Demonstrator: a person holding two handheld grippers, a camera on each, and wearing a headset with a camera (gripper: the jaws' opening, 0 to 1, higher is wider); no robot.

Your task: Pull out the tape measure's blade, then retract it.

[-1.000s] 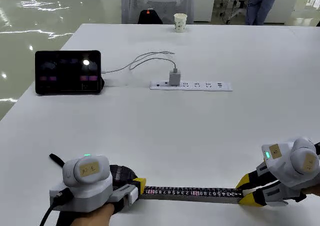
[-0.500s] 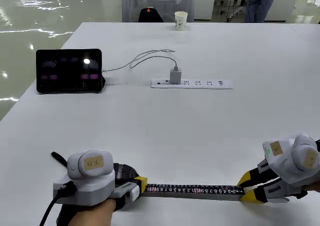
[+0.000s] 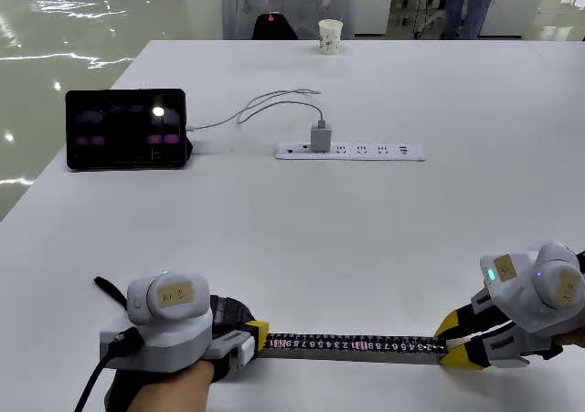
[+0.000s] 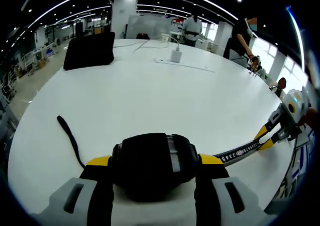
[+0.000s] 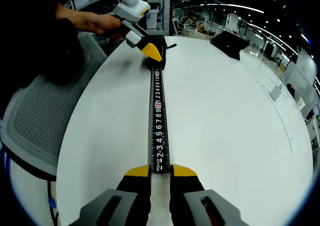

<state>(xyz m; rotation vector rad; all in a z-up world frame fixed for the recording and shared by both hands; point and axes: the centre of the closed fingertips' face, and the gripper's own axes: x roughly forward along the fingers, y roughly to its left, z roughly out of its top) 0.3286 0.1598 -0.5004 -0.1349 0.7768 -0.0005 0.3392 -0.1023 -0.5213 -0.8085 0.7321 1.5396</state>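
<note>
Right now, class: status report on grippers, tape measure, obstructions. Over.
Left gripper shut on case. Right gripper shut on blade end, blade out straight. Tablet, power strip far behind, apart from blade.

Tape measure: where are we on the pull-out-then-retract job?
Pull-out looks done: the blade lies extended across the table between the grippers. In hand: the left gripper is shut on the tape measure case, and the right gripper is shut on the blade's tip. Left: retraction, since the blade is not yet back in the case.
</note>
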